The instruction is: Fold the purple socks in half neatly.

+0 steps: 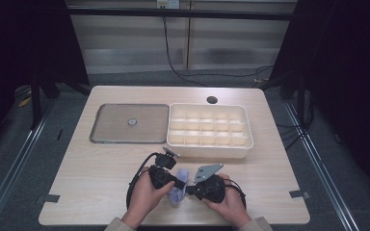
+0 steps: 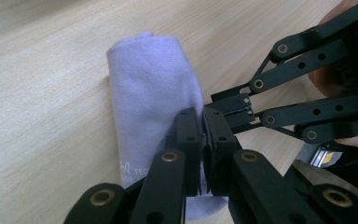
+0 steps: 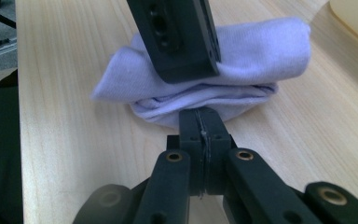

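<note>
A folded lavender cloth (image 1: 178, 192) lies on the wooden table near its front edge, between the two hands. My left gripper (image 1: 181, 183) reaches in from the left, jaws pressed together over the cloth (image 2: 149, 84), its tips (image 2: 203, 116) at the cloth's edge. From the right, my right gripper (image 1: 189, 189) points at it, also shut, and its tips (image 3: 200, 119) touch the cloth's near fold (image 3: 261, 51). In the left gripper view the right gripper (image 2: 226, 109) meets mine tip to tip. I cannot tell whether any fabric is pinched.
A flat metal tray (image 1: 125, 138) with a small round thing (image 1: 132, 121) at its middle lies at the back left. Beside it stands a white box (image 1: 212, 149) divided into several compartments. A dark cable hole (image 1: 212, 100) sits behind the box.
</note>
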Demonstrator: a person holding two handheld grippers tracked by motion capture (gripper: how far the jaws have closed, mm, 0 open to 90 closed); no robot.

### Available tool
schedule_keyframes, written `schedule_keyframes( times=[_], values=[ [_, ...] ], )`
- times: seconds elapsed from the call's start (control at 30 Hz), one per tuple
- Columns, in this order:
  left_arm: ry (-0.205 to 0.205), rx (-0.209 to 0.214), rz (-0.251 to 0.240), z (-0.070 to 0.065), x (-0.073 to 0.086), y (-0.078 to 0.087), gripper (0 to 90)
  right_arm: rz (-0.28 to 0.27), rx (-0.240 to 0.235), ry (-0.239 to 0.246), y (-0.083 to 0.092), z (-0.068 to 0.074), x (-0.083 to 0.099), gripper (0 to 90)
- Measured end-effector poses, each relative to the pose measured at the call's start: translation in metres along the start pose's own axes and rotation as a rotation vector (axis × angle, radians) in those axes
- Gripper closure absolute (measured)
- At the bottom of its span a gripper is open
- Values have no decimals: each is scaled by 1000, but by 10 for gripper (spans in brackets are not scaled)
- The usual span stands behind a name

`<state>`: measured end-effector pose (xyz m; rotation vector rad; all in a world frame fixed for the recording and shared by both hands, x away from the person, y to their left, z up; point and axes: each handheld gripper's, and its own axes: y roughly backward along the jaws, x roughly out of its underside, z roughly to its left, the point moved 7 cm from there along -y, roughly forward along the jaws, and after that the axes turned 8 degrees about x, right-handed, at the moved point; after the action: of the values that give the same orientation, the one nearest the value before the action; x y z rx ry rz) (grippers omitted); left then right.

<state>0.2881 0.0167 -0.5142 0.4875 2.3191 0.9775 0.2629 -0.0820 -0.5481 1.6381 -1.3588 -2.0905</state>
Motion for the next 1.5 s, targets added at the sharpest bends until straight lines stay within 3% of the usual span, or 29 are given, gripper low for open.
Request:
schedule_keyframes(
  times=[0.13, 0.97, 1.23, 1.5],
  values=[
    [1, 0, -7, 0, 0, -2, 863, 12, 9, 18, 2, -4, 2, 894],
    [-65, -11, -9, -8, 2, -17, 835, -16, 81, -99, 21, -32, 5, 900],
    [-81, -16, -4, -7, 3, -17, 835, -55, 80, -119, 27, -38, -7, 900],
    [-72, 2, -35, -8, 4, -17, 813, -82, 63, -102, 22, -38, -28, 900]
  ],
)
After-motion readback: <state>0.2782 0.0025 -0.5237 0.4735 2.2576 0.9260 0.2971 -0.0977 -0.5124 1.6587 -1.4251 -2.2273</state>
